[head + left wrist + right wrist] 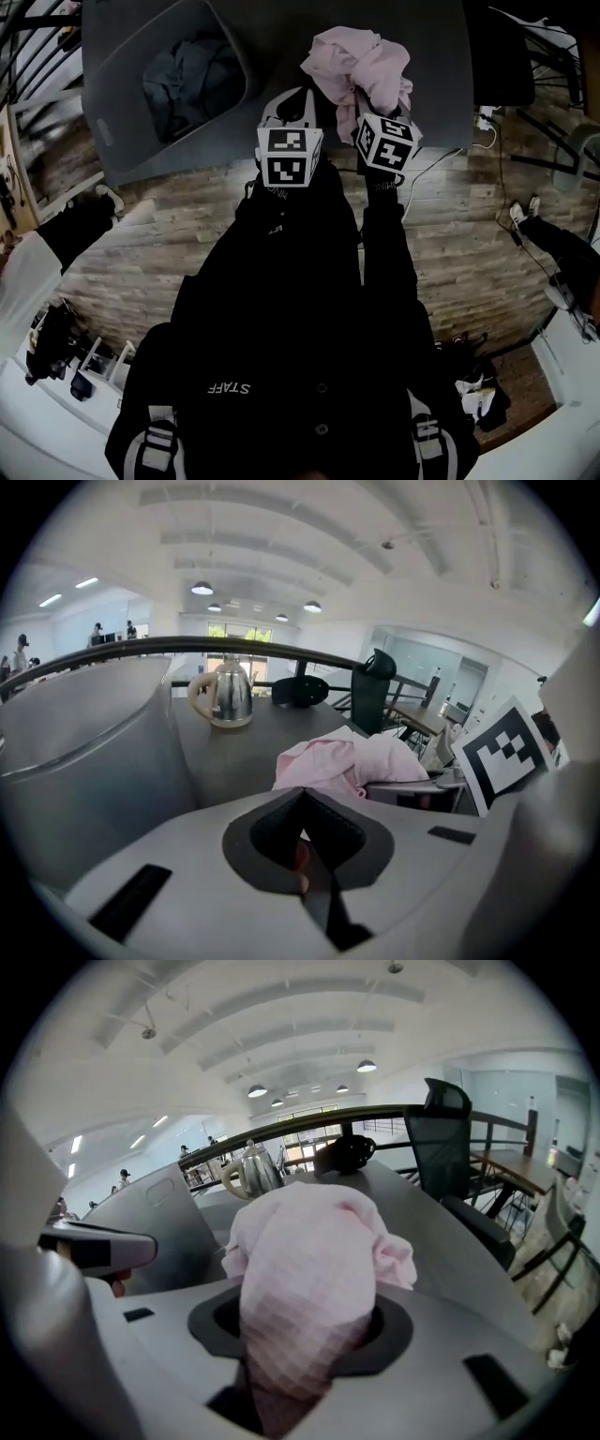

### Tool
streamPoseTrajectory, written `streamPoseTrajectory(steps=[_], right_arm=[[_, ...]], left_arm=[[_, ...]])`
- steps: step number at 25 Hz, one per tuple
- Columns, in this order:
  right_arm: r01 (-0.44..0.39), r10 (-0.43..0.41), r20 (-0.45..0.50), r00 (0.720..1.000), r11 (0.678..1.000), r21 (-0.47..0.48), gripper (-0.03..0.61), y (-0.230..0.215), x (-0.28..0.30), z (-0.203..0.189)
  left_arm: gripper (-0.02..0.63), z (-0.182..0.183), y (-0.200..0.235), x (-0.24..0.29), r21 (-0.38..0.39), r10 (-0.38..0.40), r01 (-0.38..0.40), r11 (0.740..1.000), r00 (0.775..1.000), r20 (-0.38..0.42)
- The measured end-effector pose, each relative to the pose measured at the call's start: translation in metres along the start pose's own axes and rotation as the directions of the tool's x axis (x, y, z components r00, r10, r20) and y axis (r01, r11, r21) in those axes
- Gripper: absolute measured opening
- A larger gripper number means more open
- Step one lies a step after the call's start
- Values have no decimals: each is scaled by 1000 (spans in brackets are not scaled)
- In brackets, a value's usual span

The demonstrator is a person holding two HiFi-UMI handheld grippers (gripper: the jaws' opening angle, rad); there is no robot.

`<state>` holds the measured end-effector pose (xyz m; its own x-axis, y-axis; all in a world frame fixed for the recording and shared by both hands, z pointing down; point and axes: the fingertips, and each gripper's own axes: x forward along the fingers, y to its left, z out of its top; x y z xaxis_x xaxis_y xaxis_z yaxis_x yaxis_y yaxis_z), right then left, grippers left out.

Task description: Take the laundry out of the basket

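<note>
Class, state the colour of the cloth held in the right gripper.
The cloth is pale pink; the right gripper view shows it best.

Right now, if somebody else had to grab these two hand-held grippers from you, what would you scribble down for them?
Left gripper: jaws together, nothing in them.
Right gripper: clamped on a pink cloth.
Where: the cloth is out of the grey basket, at the grey table beside it. I cannot tell whether it rests there.
Done: the pink cloth is lifted out.
Left: probably set the cloth down, then fetch the dark grey laundry lying in the basket.
</note>
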<state>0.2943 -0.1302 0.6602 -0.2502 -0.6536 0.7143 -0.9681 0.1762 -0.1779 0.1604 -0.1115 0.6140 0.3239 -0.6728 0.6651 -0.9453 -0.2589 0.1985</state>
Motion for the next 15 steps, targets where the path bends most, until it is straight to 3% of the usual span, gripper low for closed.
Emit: streamPoseTrajectory(steps=[5,10,15], right_arm=[[13,-13,-83,996,1000,-5,235,-12,11,-21],[-10,10,-168,986,1000,-1,372,-19,6,-37],[17,-25,-135,990,998,-61,399,-20,-30,-16]], left_arm=[[0,0,5,-4,-13,11,-11,1000,1000,8],[0,10,4,-13,-31,-5,6,1000,1000,29],[0,25,-3,-32,-43,-37,39,998,998,60]])
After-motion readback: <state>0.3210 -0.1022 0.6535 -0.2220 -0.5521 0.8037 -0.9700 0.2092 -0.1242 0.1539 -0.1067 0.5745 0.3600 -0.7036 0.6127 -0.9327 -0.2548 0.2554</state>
